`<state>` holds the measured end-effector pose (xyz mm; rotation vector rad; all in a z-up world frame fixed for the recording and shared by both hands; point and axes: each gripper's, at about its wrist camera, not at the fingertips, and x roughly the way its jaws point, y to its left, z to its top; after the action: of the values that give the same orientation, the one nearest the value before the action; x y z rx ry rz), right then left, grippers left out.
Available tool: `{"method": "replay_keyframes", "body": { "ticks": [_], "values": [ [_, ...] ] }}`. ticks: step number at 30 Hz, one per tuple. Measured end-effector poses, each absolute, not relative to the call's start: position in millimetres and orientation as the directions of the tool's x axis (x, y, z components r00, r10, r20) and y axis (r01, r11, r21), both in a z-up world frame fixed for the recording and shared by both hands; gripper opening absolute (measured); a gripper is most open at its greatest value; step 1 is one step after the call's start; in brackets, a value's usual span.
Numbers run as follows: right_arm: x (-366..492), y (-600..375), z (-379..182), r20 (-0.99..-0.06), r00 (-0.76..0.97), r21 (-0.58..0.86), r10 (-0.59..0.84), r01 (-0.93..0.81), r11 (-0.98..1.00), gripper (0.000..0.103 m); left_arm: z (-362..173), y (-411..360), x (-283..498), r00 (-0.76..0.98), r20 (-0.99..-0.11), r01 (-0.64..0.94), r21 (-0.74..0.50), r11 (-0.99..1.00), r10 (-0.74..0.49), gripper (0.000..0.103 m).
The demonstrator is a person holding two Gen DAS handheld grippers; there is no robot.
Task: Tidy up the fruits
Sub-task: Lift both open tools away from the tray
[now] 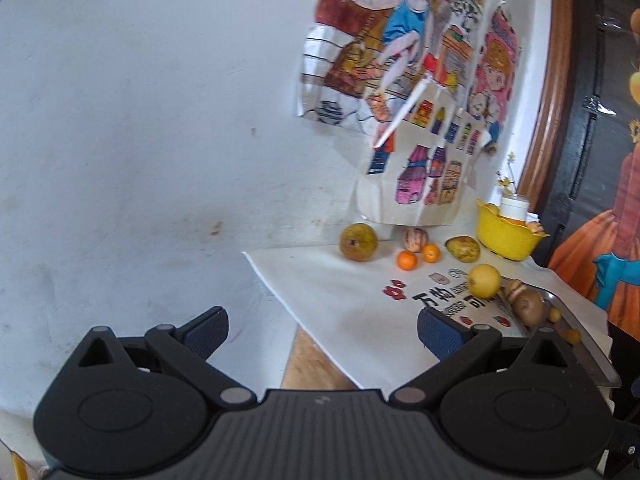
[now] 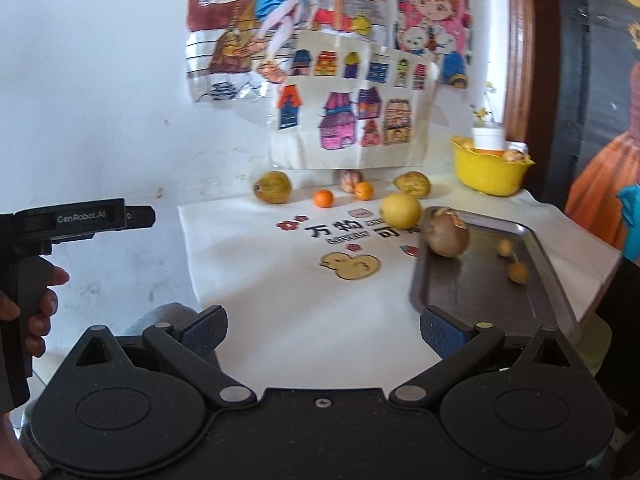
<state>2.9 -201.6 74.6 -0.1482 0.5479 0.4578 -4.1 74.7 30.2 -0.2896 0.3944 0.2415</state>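
Observation:
Fruit lies on a white printed cloth (image 2: 280, 288). A metal tray (image 2: 480, 280) holds a brown fruit (image 2: 446, 234) and two small yellow fruits (image 2: 518, 271). A yellow round fruit (image 2: 400, 210) sits beside the tray's far corner. Along the wall lie a brownish pear (image 2: 273, 187), two small oranges (image 2: 323, 198), a striped fruit (image 2: 350, 180) and a mottled fruit (image 2: 413, 184). My right gripper (image 2: 322, 330) is open and empty above the cloth's near edge. My left gripper (image 1: 322, 330) is open and empty, off the cloth's left side; its body shows in the right wrist view (image 2: 84, 220).
A yellow bowl (image 2: 486, 174) with a white jar and some fruit stands at the back right. A white wall with children's drawings (image 2: 328, 40) backs the table. A dark wooden frame (image 2: 520, 60) and a painted panel are at the right.

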Motion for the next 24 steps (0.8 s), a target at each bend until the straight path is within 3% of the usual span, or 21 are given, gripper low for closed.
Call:
{"method": "replay_keyframes", "body": {
  "ticks": [24],
  "values": [
    [103.4, -147.6, 89.3, -0.537, 0.685, 0.004, 0.493, -0.582, 0.813, 0.102, 16.9, 113.9, 46.6, 0.84, -0.465, -0.399, -0.18, 0.899, 0.279, 0.103]
  ]
}}
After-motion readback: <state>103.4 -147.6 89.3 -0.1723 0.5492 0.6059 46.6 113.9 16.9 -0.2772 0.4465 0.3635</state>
